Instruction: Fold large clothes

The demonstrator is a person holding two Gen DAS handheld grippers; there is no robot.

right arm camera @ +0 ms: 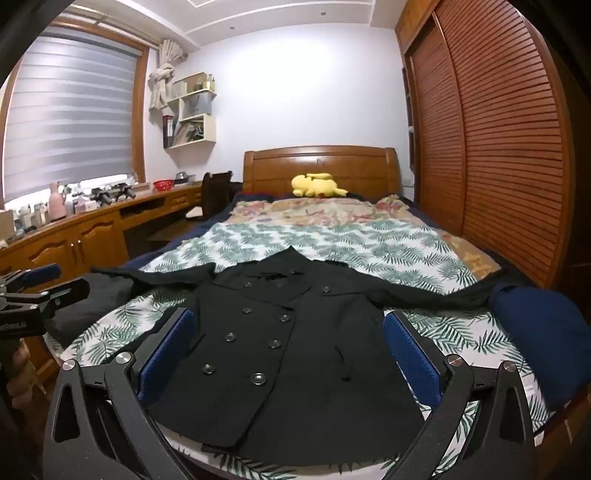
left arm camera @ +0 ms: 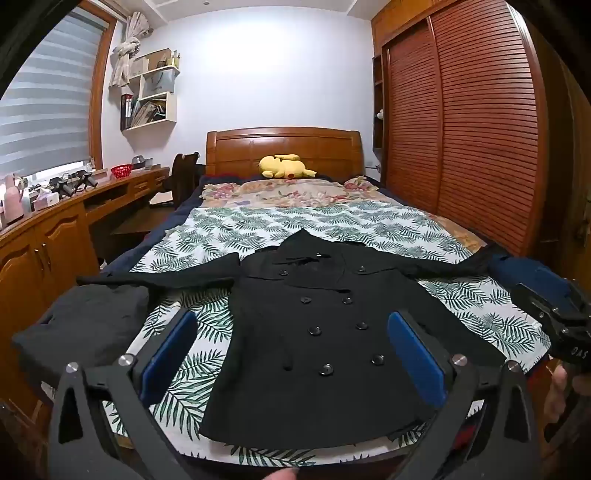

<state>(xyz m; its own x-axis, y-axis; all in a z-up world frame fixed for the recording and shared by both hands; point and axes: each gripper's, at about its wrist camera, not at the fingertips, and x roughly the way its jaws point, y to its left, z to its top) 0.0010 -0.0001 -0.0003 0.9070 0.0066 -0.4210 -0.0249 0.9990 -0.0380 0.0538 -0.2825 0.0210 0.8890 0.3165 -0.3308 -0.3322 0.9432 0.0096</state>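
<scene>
Black coat [left arm camera: 314,325] flat on bed; right sleeve end hidden; both grippers wide open, empty.

Pale lilac plaster wall [left arm camera: 266,74] at the far end, white ceiling [right arm camera: 295,14] with recessed mouldings above. On the left, wood-framed window [right arm camera: 74,110] covered by grey striped blind. Below it, long honey-coloured wooden worktop [left arm camera: 55,218] with panelled cabinet doors, cluttered with small items and a red mesh basket [left arm camera: 122,171]. White box shelves [left arm camera: 155,92] mounted on the wall, stuffed with books. On the right, tall reddish louvred wooden wardrobe [left arm camera: 480,129]. In the middle, bed with glossy wooden headboard [left arm camera: 284,147], leaf-print sheet [left arm camera: 295,221], yellow plush toy [left arm camera: 284,166].
</scene>
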